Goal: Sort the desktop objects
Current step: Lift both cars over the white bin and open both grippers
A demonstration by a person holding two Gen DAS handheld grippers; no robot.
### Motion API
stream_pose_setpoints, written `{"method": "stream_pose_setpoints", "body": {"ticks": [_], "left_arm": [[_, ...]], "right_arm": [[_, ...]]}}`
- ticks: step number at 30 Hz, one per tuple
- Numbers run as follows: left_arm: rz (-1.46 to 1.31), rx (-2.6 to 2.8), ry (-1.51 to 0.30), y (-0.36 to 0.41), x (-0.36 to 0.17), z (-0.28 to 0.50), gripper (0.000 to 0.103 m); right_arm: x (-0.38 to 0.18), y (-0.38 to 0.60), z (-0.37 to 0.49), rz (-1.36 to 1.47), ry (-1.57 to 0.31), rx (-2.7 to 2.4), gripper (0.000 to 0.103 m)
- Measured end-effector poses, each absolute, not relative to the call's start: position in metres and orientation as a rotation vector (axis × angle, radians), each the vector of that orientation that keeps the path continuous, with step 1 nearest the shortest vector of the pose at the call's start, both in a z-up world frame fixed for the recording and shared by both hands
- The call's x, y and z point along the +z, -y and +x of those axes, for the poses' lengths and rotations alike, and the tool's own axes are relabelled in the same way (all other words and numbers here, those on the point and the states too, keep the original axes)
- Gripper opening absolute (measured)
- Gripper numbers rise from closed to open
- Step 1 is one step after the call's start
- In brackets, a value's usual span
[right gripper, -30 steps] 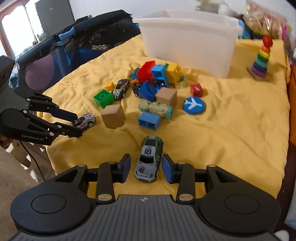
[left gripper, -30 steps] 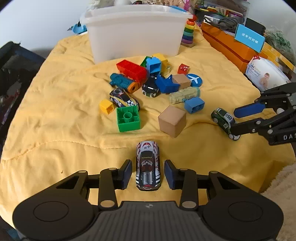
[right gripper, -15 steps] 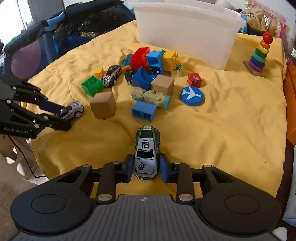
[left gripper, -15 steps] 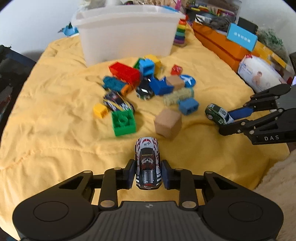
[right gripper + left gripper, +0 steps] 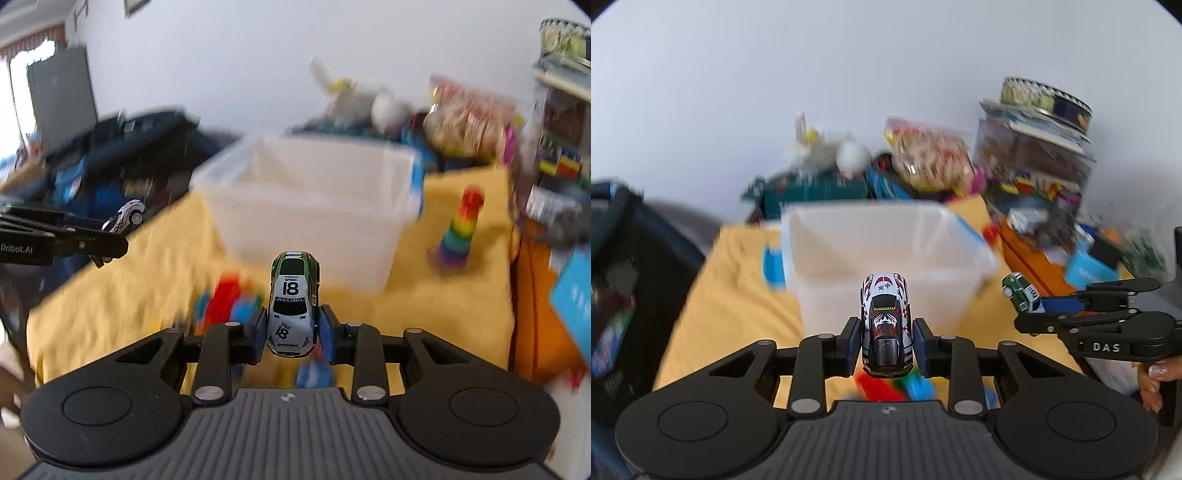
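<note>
Left claw [image 5: 886, 341] pinching the white/red/black toy car [image 5: 885, 325] by its flanks, nose pointing away, car lifted clear of the yellow cloth [image 5: 738, 295]. Right claw [image 5: 292, 332] likewise clamped on the green/white no. 18 race car [image 5: 293, 304], also airborne. Each claw's car shows side-on in the other camera, small and partly behind the fingers.

White plastic bin [image 5: 886, 254] sits at 12 o'clock of both cars, rim sharp enough, inside washed out; can't tell what's in it. Blocks [image 5: 227, 301] below the claws are heavy motion smear: red, blue, green blobs only, mostly hidden under the claw bodies. Rainbow ring stacker [image 5: 458, 232] at 2 o'clock in the right view, blurred. Clutter behind the bin unreadable. A person's fingertips [image 5: 1154, 380] cut off at the right edge in the left view.
</note>
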State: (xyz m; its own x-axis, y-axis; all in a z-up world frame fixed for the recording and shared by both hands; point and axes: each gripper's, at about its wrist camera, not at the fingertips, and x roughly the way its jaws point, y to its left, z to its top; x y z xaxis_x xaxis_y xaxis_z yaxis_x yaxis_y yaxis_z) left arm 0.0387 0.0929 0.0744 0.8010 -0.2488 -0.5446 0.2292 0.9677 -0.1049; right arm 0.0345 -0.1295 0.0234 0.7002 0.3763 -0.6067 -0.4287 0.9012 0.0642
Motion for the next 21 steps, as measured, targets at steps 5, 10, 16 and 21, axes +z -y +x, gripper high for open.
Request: {"method": "stream_pose_setpoints", "body": {"ticks": [5, 10, 16, 21], "left_arm": [[-0.028, -0.239, -0.532, -0.094, 0.09, 0.103, 0.033], [-0.004, -0.204, -0.534, -0.083, 0.073, 0.154, 0.033], [-0.004, -0.174, -0.638, -0.079, 0.038, 0.183, 0.033], [0.027, -0.186, -0.621, -0.076, 0.039, 0.171, 0.051]], "right_arm": [[0.057, 0.12, 0.084, -0.081, -0.555, 0.405, 0.033], [0.062, 0.107, 0.137, -0.08, -0.539, 0.379, 0.033], [0.034, 0.095, 0.173, -0.066, -0.629, 0.35, 0.033], [0.019, 0.098, 0.179, -0.053, -0.682, 0.344, 0.04]]}}
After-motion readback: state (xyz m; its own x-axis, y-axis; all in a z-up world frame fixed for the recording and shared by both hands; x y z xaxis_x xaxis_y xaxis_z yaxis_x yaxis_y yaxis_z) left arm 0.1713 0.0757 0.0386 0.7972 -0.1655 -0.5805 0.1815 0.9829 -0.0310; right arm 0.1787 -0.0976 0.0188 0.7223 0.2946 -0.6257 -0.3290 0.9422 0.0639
